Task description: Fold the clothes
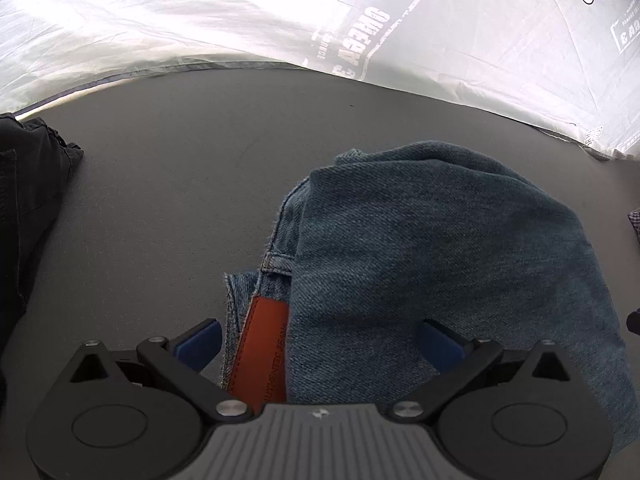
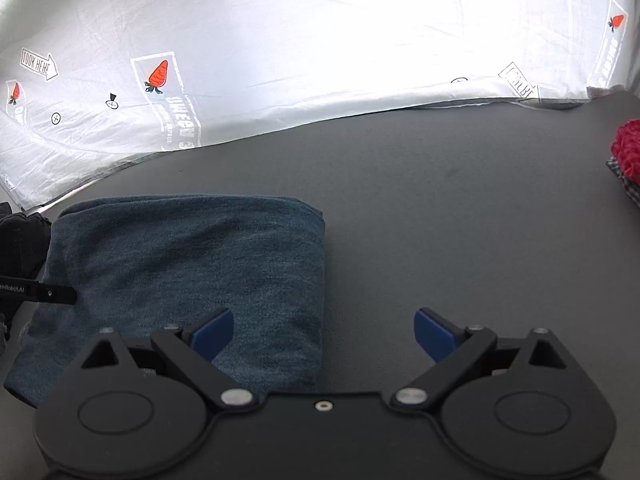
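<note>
Folded blue jeans (image 1: 432, 240) lie on the grey table (image 1: 180, 184), with a brown leather waist patch (image 1: 262, 356) showing at their left edge. My left gripper (image 1: 320, 340) is open, its blue fingertips (image 1: 200, 340) either side of the near edge of the jeans, holding nothing. In the right wrist view the jeans (image 2: 184, 264) are a neat folded stack at the left. My right gripper (image 2: 324, 332) is open and empty over the stack's right edge and bare table. A black part of the left gripper (image 2: 40, 292) shows at the far left.
A dark garment (image 1: 28, 184) lies at the left of the table, also in the right wrist view (image 2: 20, 240). A red knitted item (image 2: 628, 148) on checked cloth (image 2: 626, 184) sits at the far right. A white carrot-print sheet (image 2: 320, 60) hangs behind the table.
</note>
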Available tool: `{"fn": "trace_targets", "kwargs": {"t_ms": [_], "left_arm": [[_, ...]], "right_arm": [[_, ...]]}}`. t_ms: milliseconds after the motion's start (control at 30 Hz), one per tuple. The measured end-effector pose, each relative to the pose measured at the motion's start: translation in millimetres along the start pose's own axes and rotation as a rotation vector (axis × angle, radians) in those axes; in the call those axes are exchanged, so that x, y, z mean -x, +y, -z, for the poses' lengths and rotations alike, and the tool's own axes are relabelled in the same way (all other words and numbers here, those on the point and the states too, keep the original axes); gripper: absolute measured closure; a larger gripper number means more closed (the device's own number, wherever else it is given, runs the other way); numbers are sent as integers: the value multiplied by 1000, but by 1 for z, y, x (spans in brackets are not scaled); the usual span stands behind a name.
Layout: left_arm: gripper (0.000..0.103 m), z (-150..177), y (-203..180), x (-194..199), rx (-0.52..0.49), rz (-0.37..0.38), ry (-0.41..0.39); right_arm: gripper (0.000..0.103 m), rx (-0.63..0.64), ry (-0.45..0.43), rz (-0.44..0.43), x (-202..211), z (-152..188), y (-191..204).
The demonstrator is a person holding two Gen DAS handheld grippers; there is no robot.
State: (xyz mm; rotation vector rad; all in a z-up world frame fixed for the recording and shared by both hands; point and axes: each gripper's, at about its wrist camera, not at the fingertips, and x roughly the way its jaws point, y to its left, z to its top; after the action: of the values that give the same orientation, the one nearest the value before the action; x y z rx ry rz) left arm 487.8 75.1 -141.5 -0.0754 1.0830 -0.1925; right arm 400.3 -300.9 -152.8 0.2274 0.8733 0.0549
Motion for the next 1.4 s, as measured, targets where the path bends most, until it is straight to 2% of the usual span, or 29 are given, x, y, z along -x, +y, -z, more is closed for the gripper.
{"fn": "trace_targets", "kwargs": {"t_ms": [100,200,400,467,633,767,833,900,967,1000,1033,1067,1100,1167,1200,1267,1300,1333,1400], "left_arm": [[0,-7,11,1,30,37,17],[0,-13,19,2,45,82,14],[0,-26,30,-11,20,151,44],[0,-29,33,-15,35,176,56],[0,-34,40,-21,40,213,79],[0,-32,42,-20,45,211,78],[0,-29,43,-19,58,209,64],[0,-26,43,-18,83,213,53],[6,-23,44,-21,158,279,80],[5,-21,44,-23,192,301,87],[5,-20,41,-22,208,283,70],[6,-19,38,-21,195,266,62],[8,-18,36,-19,187,256,56],[25,-14,37,-14,224,256,35],[30,-10,38,-8,254,260,19],[50,-4,37,6,273,251,-23],[53,-1,35,14,282,248,-43],[61,1,32,23,292,251,-65],[65,7,24,40,299,247,-107]], "right_arm": [[6,-27,46,-44,-23,-4,-2],[13,-33,75,-101,-41,-10,-1],[21,-19,112,-189,-73,-26,4],[21,-6,122,-215,-81,-32,6],[7,1,143,-256,-90,-41,12],[8,9,137,-229,-90,-41,21],[9,-39,131,-234,-89,-41,19],[10,-85,131,-256,-88,-41,19],[10,-90,166,-310,-88,-42,26],[13,-89,208,-367,-92,-42,31],[13,-78,236,-397,-94,-41,39],[14,-40,236,-370,-93,-39,48],[20,9,228,-326,-91,-38,57],[45,29,221,-264,-85,-37,65],[60,2,212,-246,-80,-37,65],[74,-84,188,-220,-68,-36,59],[77,-90,164,-200,-59,-34,63],[78,-80,136,-177,-48,-32,69],[79,-60,78,-131,-27,-28,81]]}}
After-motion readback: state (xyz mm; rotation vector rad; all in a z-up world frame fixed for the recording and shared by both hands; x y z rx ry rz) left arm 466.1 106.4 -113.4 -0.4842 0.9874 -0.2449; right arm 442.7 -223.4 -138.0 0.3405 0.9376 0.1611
